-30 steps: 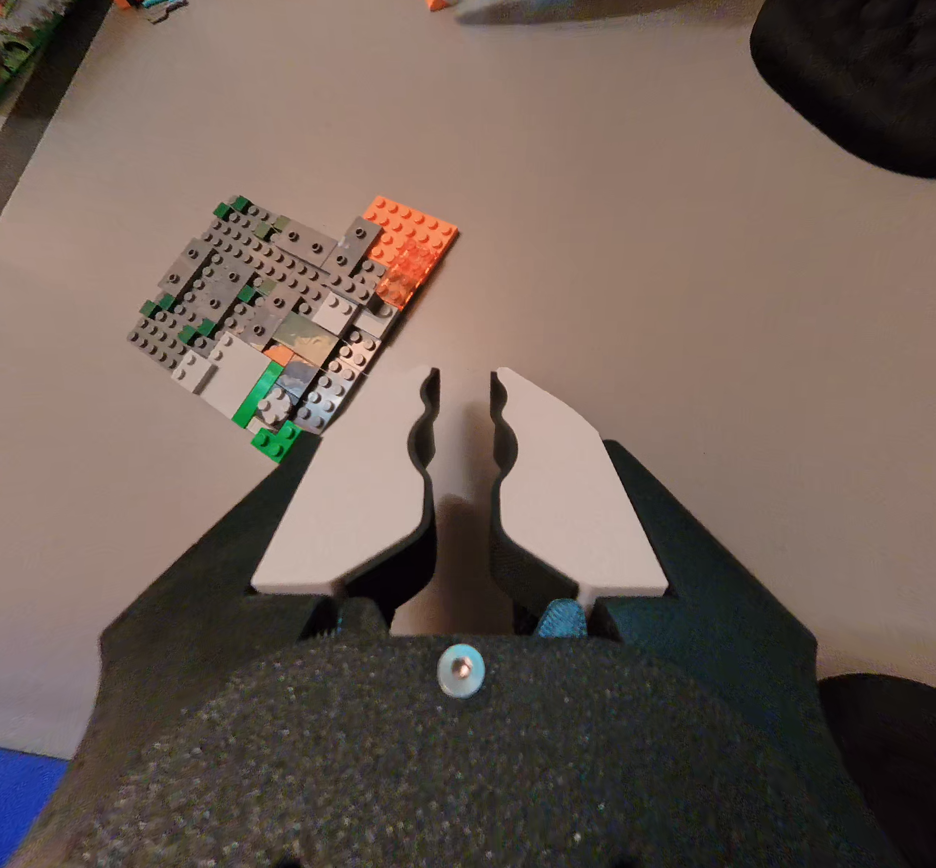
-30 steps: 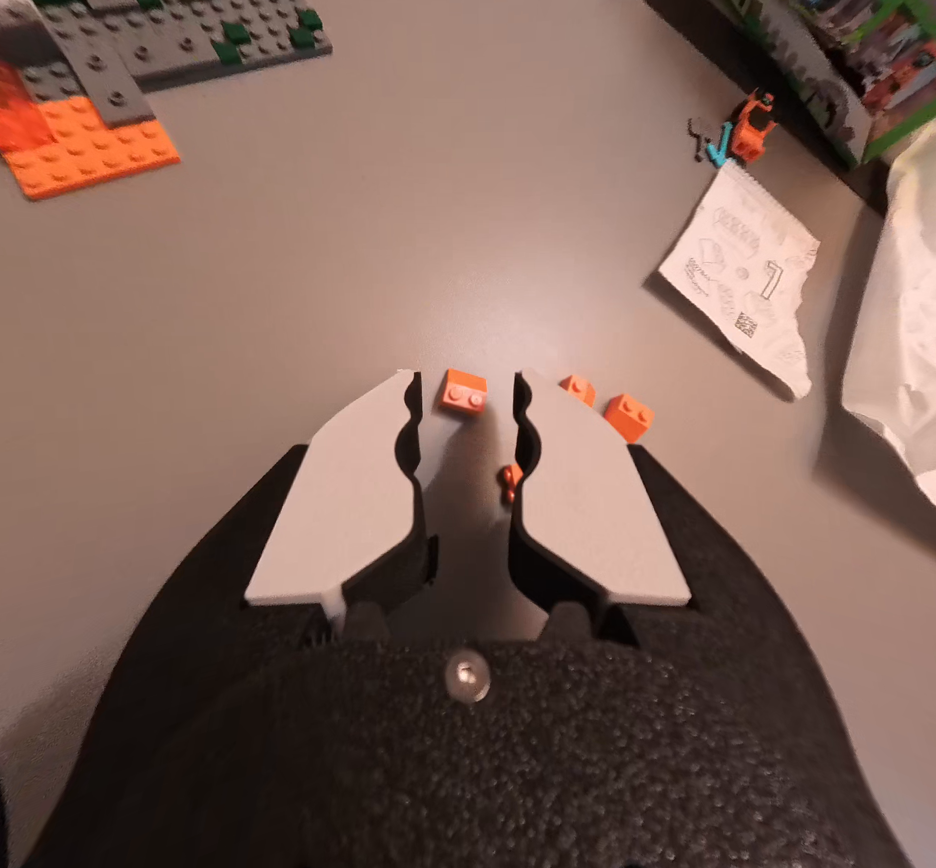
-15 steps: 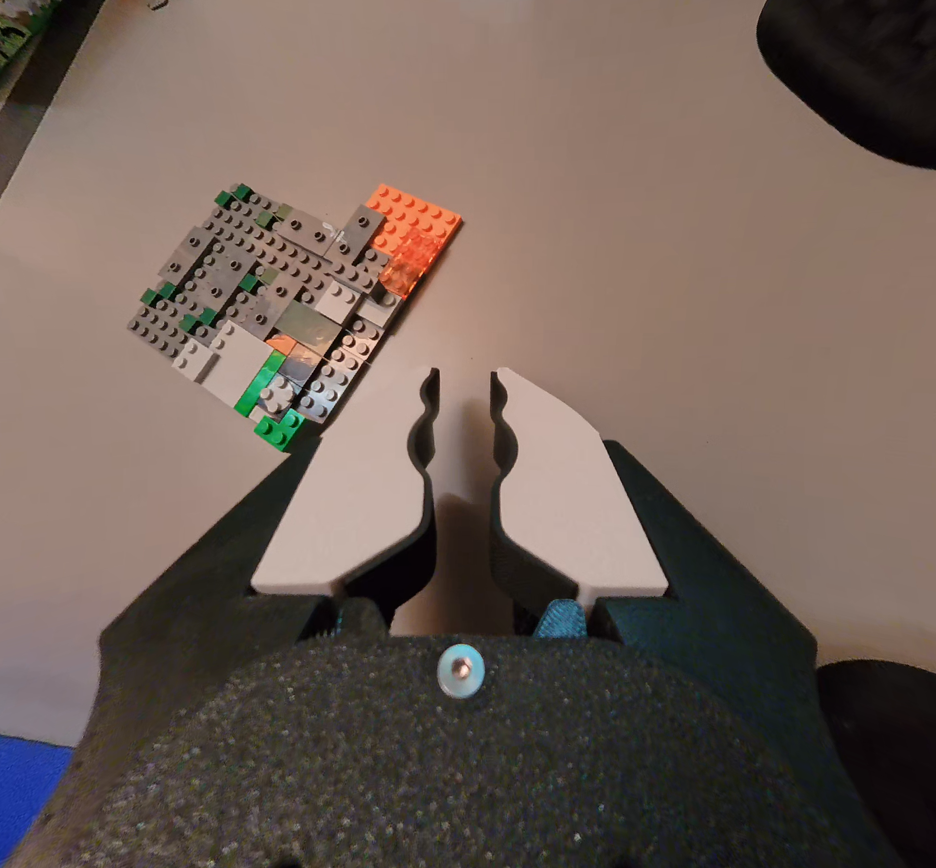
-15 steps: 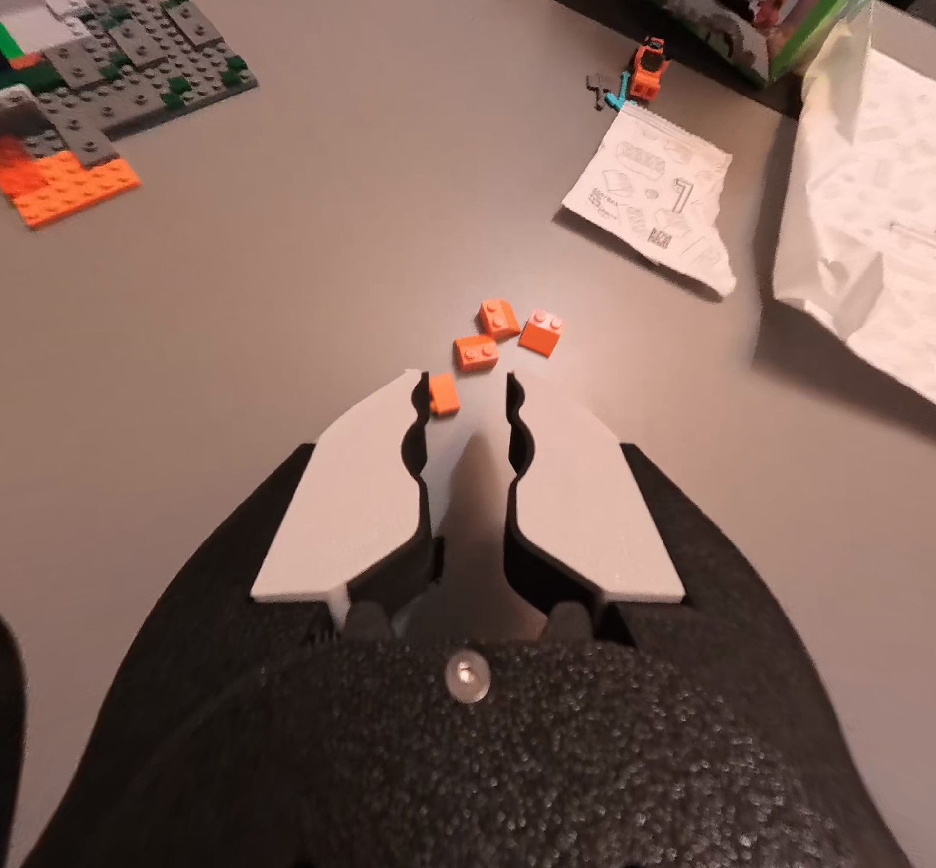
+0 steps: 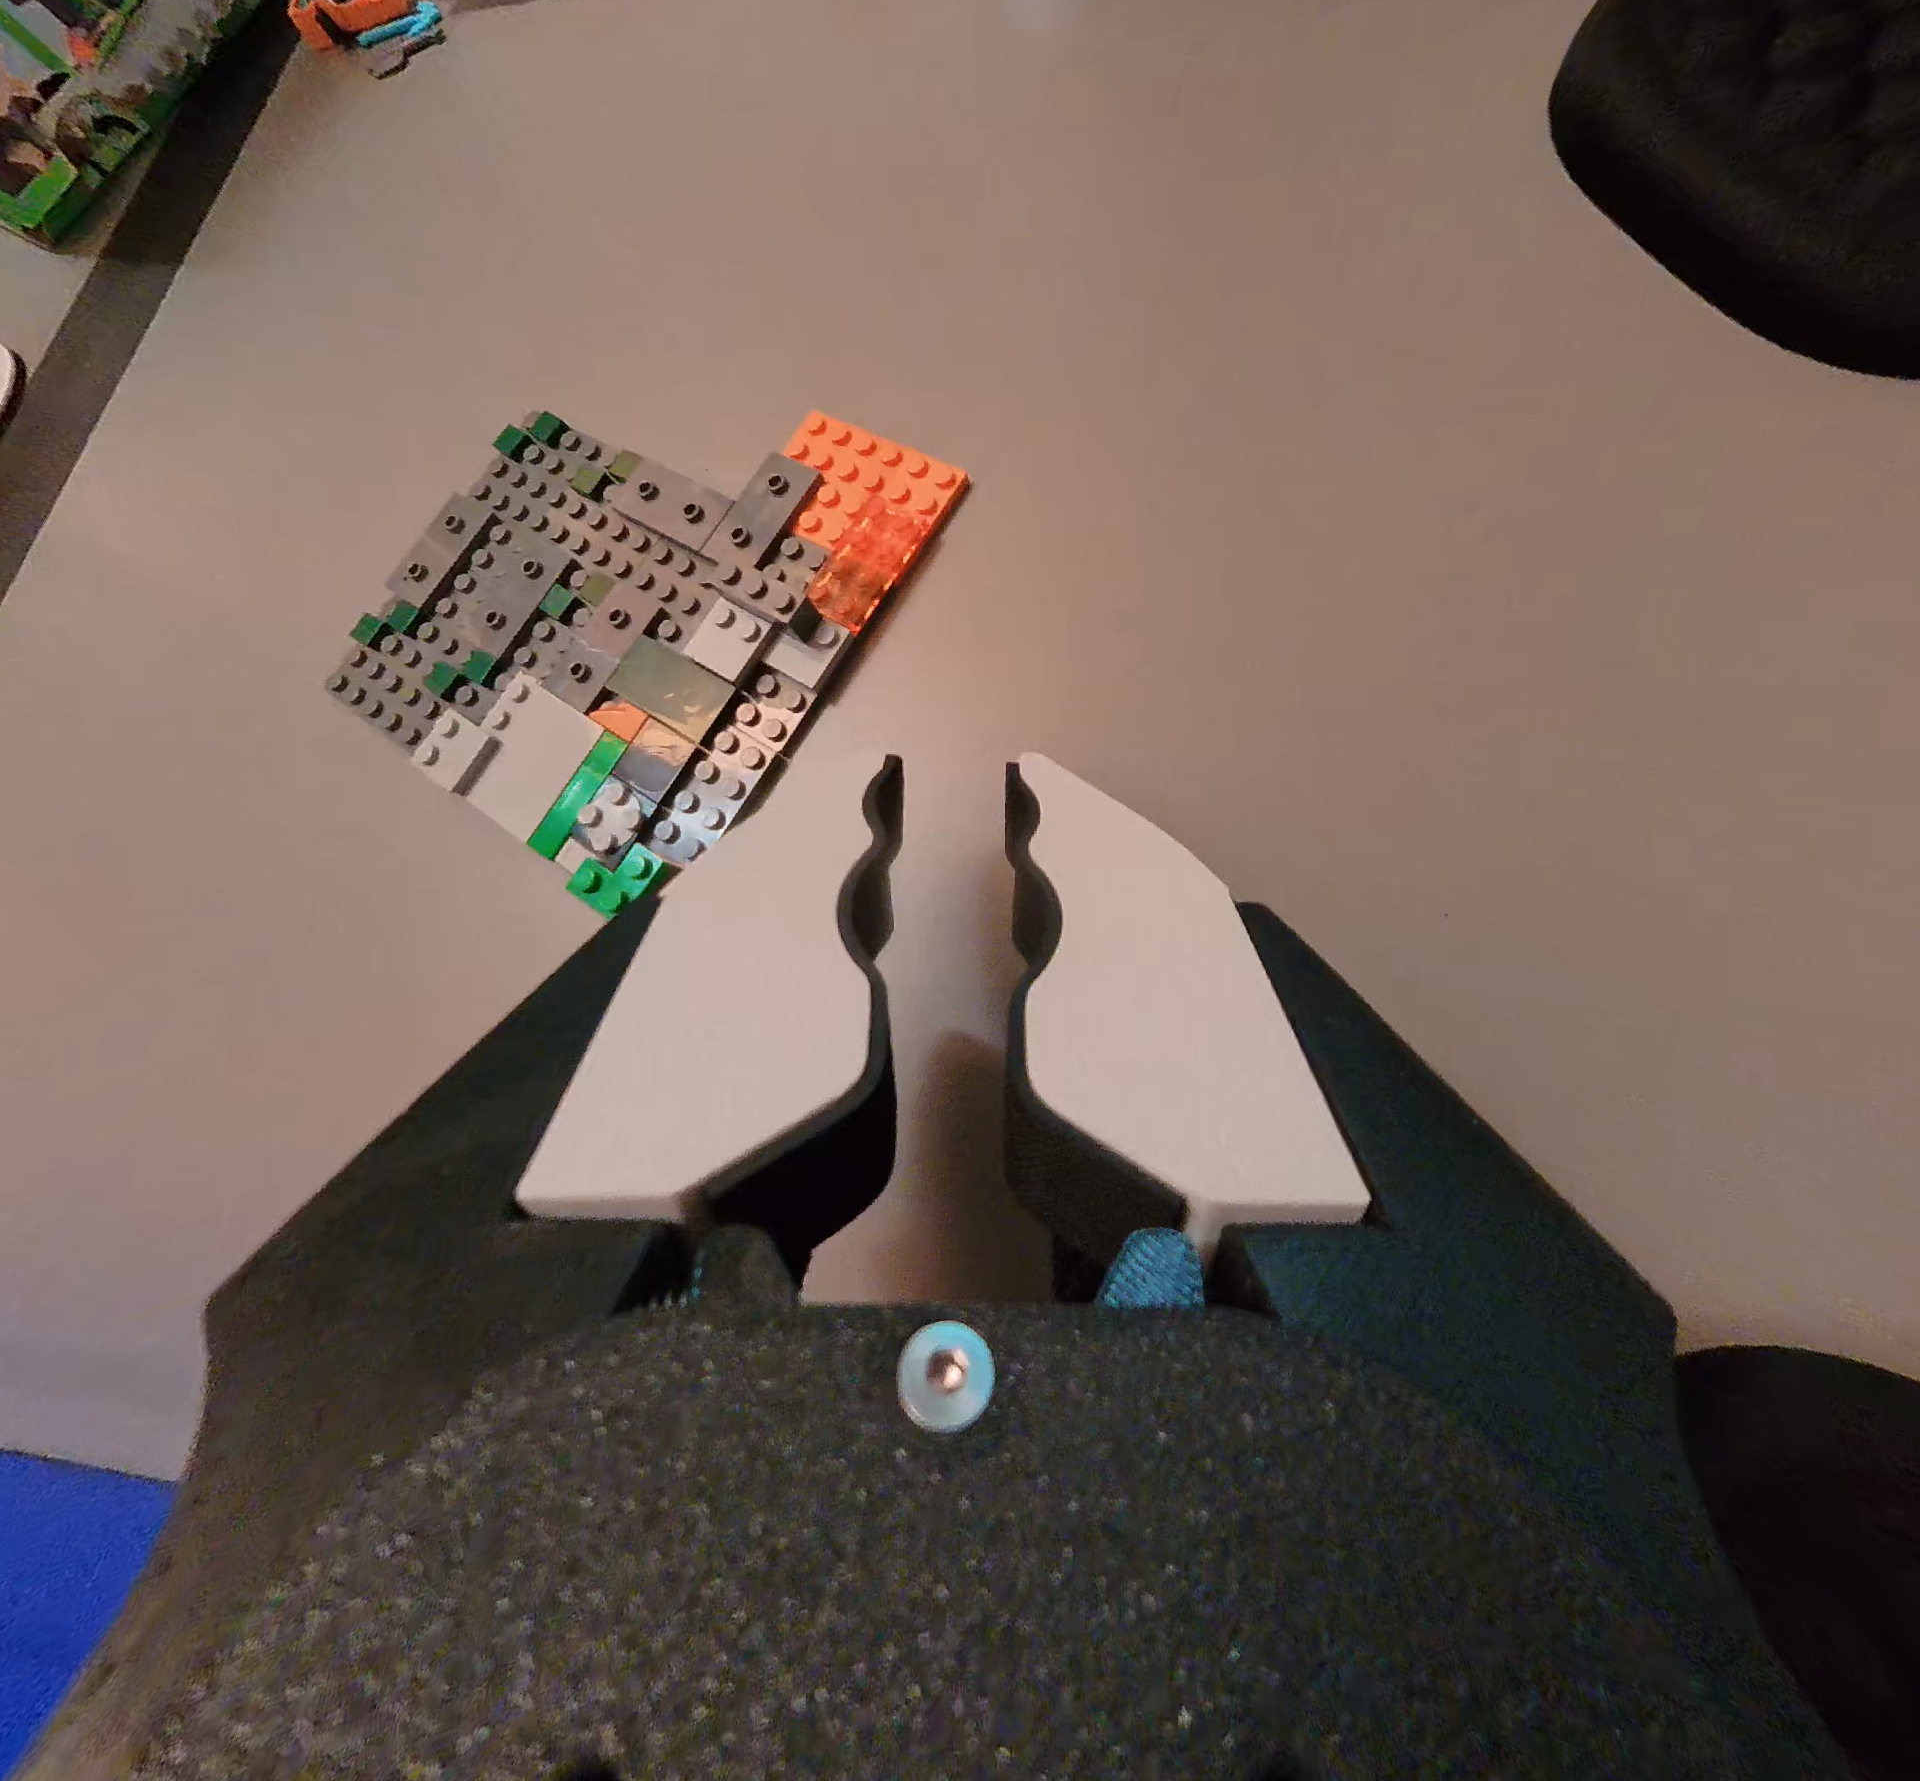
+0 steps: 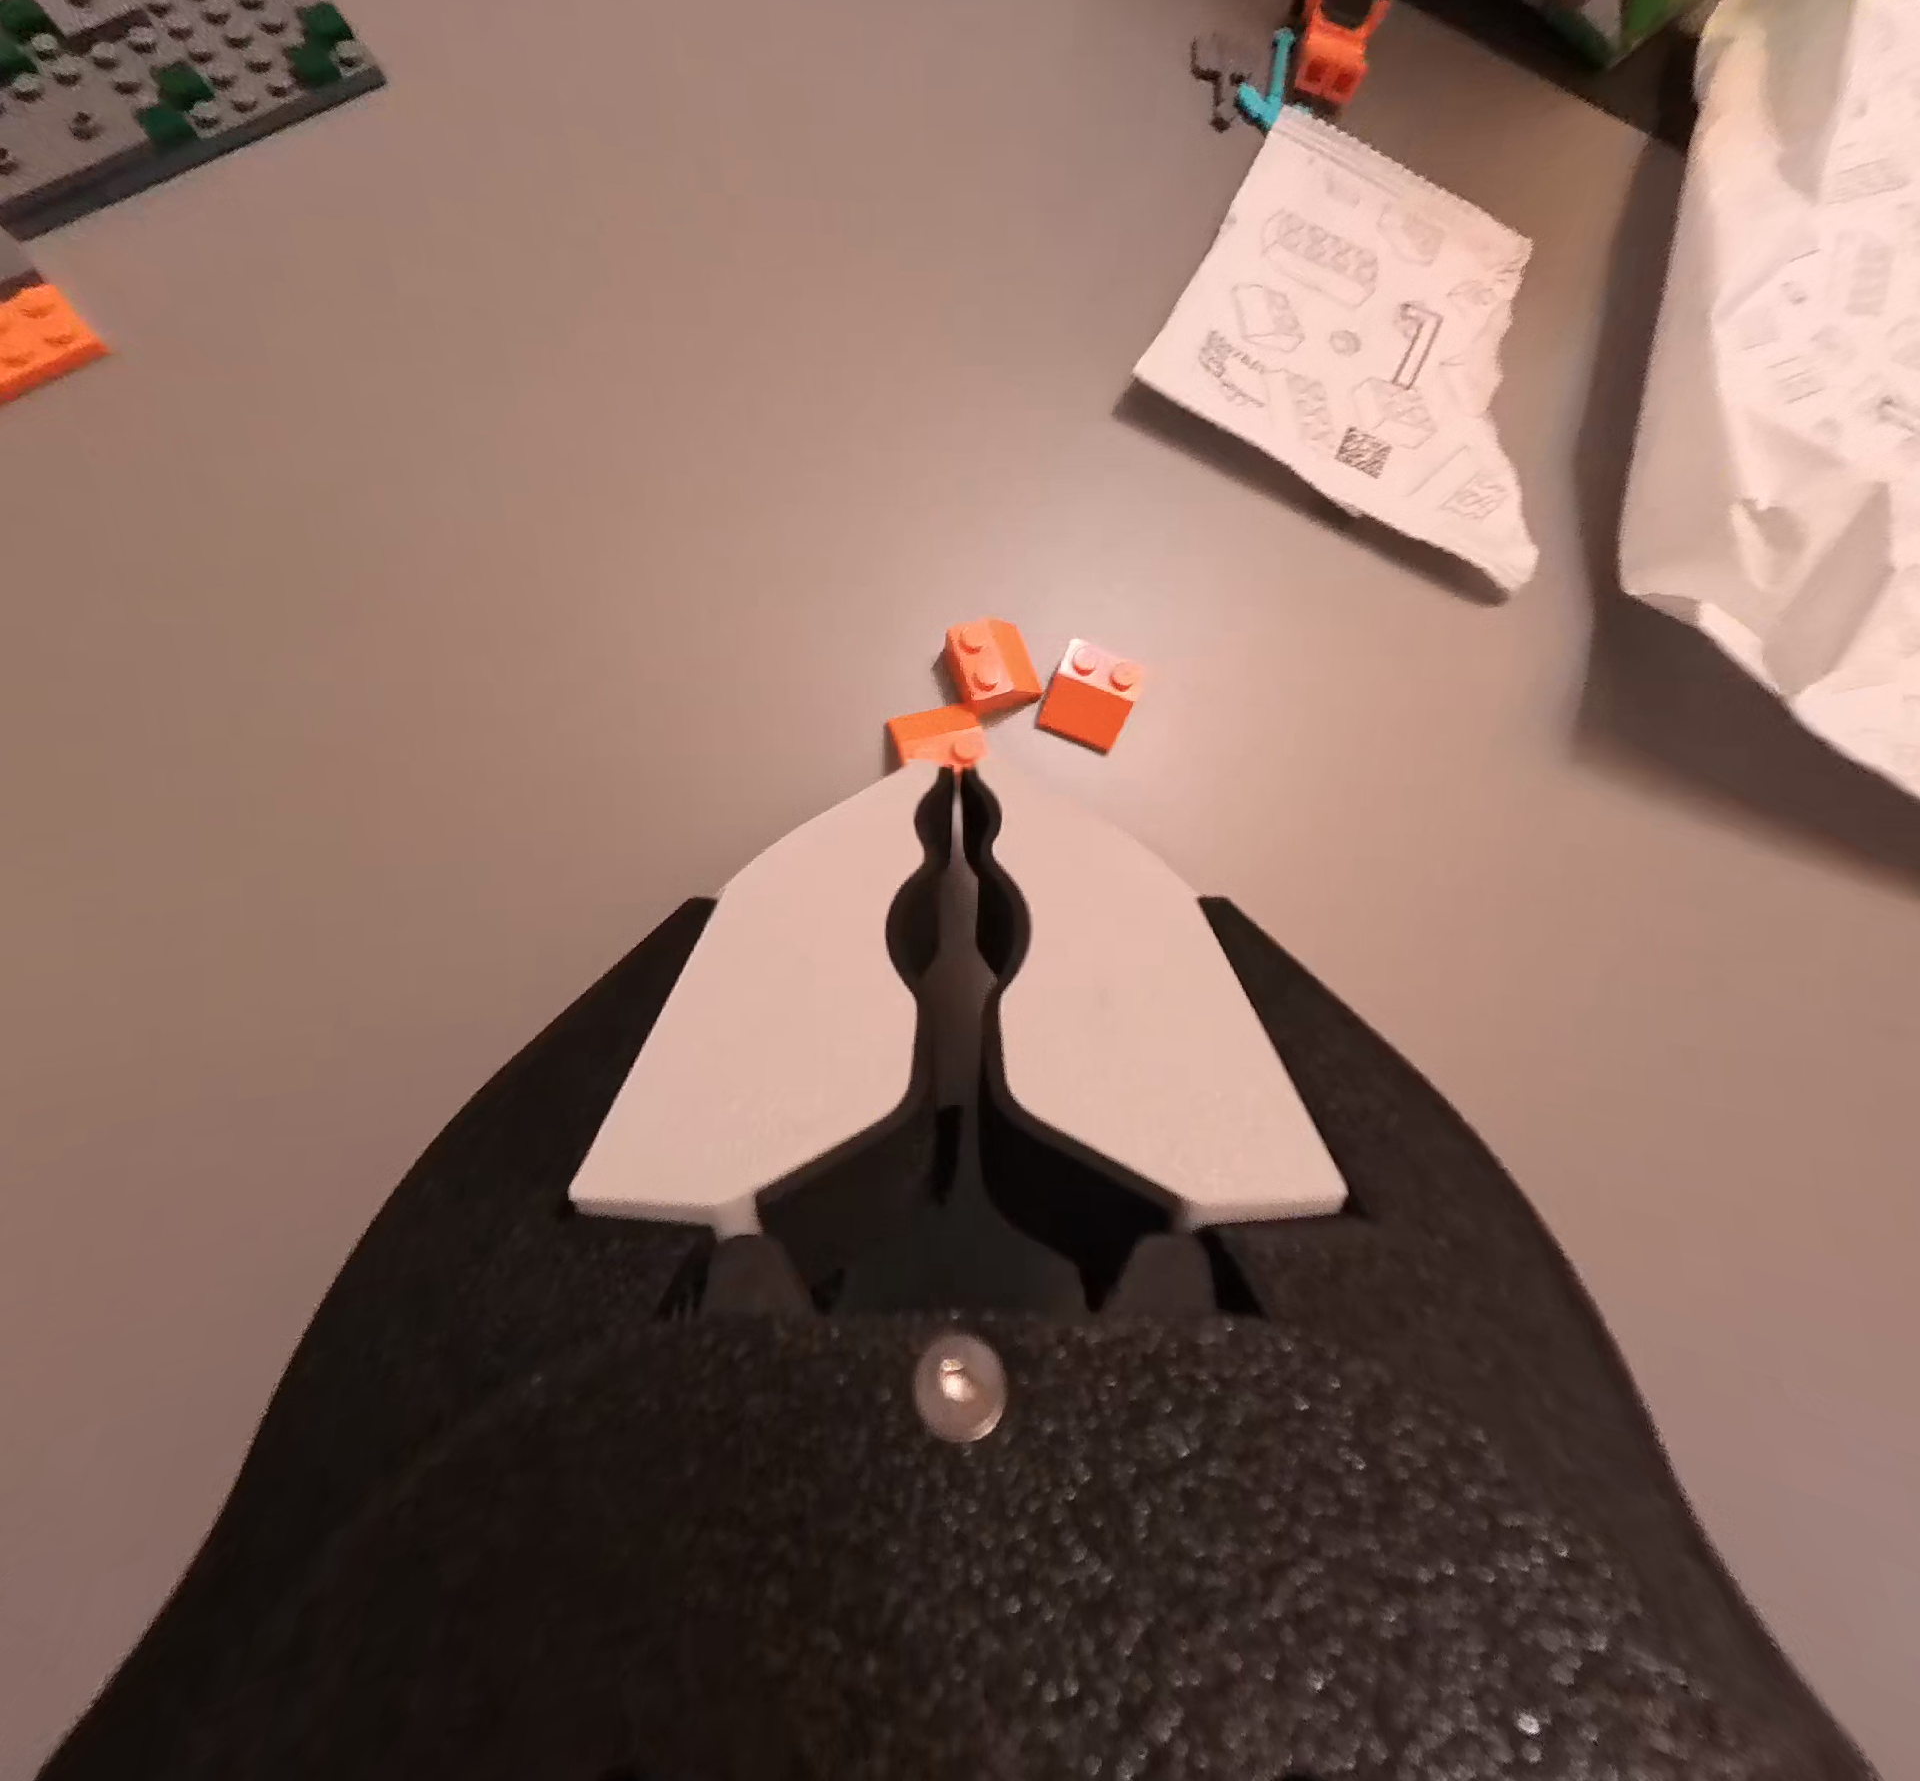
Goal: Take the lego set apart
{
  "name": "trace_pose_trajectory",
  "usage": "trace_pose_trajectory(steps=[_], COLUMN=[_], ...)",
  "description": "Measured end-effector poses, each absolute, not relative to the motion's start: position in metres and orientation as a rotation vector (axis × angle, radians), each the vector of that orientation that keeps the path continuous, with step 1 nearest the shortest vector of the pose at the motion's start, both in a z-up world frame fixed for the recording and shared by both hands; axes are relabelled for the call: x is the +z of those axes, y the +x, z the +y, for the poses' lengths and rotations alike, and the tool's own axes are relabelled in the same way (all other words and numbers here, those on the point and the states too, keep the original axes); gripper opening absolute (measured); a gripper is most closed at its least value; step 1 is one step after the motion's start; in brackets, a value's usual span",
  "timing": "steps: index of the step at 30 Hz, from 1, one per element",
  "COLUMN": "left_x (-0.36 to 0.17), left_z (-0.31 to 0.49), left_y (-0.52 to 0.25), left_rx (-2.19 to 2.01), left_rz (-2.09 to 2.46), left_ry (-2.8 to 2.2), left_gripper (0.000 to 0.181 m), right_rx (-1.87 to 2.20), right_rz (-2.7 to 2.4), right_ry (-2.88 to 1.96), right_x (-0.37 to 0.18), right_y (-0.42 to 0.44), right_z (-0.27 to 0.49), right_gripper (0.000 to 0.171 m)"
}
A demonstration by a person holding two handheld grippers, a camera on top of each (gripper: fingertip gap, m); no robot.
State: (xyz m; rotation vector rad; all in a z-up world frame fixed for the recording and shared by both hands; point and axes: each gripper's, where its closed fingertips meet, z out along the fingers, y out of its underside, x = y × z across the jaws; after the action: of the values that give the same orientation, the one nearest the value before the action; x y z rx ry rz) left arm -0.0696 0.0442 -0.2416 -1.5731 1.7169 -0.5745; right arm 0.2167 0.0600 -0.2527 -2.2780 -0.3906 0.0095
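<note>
A grey table (image 5: 1247,381) is seen, on which lie a flat lego build (image 5: 665,640), three orange bricks (image 6: 1013,692), paper bags (image 6: 1361,349) and a small orange model (image 6: 1335,32).

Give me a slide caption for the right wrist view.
Right gripper, shut, hovers by three loose orange bricks on the grey table.

printing shows on the small white paper bag (image 6: 1340,329): line drawings of bricks, one large outlined number and a square code patch. the bigger crumpled white bag (image 6: 1808,297) carries faint print, too blurred to read. the green box (image 5: 94,38) has artwork; no lettering can be made out.
</note>
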Motion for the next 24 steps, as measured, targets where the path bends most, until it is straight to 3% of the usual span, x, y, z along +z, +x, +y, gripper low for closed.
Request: trace_pose_trajectory(steps=[24], left_x=[-0.241], left_z=[0.044], left_y=[-0.071], left_rx=[-0.587], left_rz=[1.715], left_ry=[-1.57], left_gripper=[0.018], right_rx=[-0.042], right_rz=[-0.352], right_ry=[-2.245], right_x=[-0.242], right_y=[0.216], right_z=[0.059], right_gripper=[0.007])
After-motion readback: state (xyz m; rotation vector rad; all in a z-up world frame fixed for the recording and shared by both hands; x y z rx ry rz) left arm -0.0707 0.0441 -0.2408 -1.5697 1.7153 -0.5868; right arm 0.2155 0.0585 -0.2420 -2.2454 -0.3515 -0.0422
